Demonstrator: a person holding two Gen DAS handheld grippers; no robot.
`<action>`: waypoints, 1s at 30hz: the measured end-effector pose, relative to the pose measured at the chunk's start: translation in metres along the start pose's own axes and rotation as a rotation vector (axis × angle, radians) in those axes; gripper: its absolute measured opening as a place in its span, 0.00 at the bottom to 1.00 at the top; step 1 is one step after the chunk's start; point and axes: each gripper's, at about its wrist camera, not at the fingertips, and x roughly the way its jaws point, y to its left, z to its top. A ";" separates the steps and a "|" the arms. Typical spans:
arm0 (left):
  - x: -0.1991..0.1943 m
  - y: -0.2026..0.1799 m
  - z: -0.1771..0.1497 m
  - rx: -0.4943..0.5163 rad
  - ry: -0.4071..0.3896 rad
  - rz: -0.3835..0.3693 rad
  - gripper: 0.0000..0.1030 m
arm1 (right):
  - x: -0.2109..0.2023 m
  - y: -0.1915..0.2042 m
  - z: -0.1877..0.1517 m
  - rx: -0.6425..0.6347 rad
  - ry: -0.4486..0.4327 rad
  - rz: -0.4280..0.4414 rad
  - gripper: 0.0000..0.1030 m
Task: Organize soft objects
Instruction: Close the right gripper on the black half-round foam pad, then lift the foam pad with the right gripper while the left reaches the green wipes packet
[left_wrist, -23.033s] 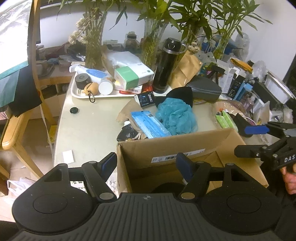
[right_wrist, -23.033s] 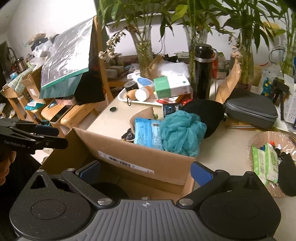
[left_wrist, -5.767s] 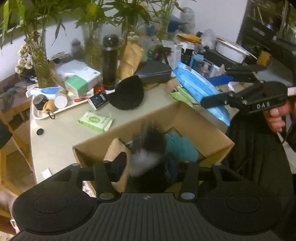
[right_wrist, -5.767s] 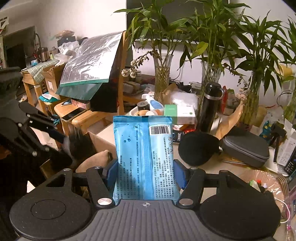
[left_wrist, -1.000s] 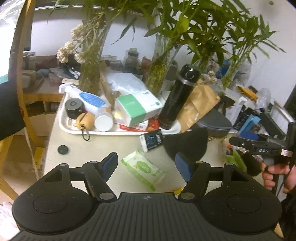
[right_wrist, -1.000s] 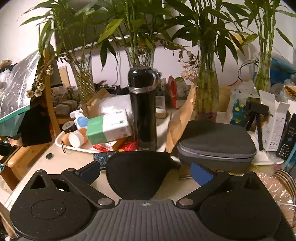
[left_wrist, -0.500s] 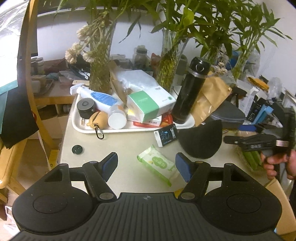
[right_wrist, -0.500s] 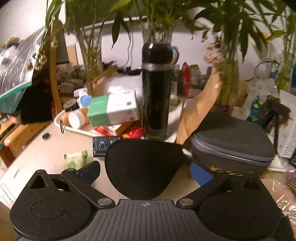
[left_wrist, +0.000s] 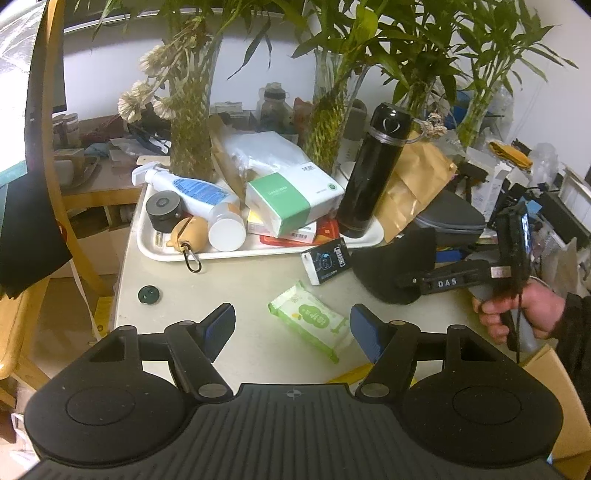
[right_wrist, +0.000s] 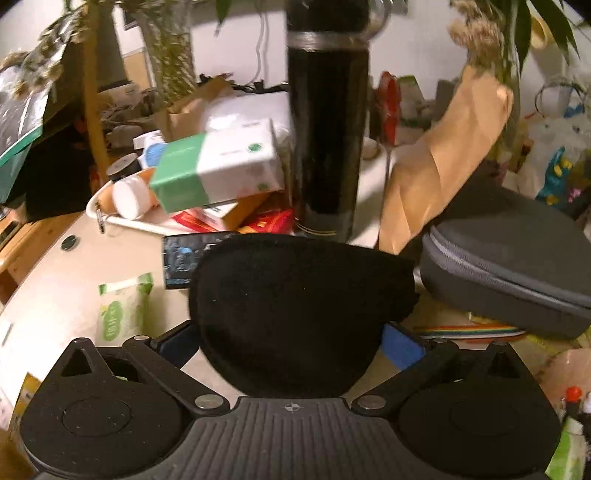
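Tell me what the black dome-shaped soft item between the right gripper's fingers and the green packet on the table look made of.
Black dome-shaped soft item: probably matte fabric or foam; it gives no shine and looks fuzzy. Green packet: likely thin plastic film, slightly glossy, with crimped ends and a printed label; probably wet wipes.

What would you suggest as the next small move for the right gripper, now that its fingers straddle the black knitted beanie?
Probably close the right gripper on the black knitted beanie. The beanie sits between its blue pads, which look spread wide to either side of the fabric, so it seems not yet pinched and should be gripped before lifting.
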 end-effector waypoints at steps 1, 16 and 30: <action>0.001 0.000 0.000 0.000 0.003 0.003 0.66 | 0.003 -0.003 0.000 0.020 0.003 0.017 0.94; 0.010 -0.007 -0.001 0.053 -0.037 0.023 0.66 | -0.080 0.013 0.013 0.019 -0.137 0.031 0.25; 0.019 -0.017 -0.001 0.129 -0.087 0.002 0.66 | -0.166 0.009 -0.026 0.042 -0.228 -0.007 0.25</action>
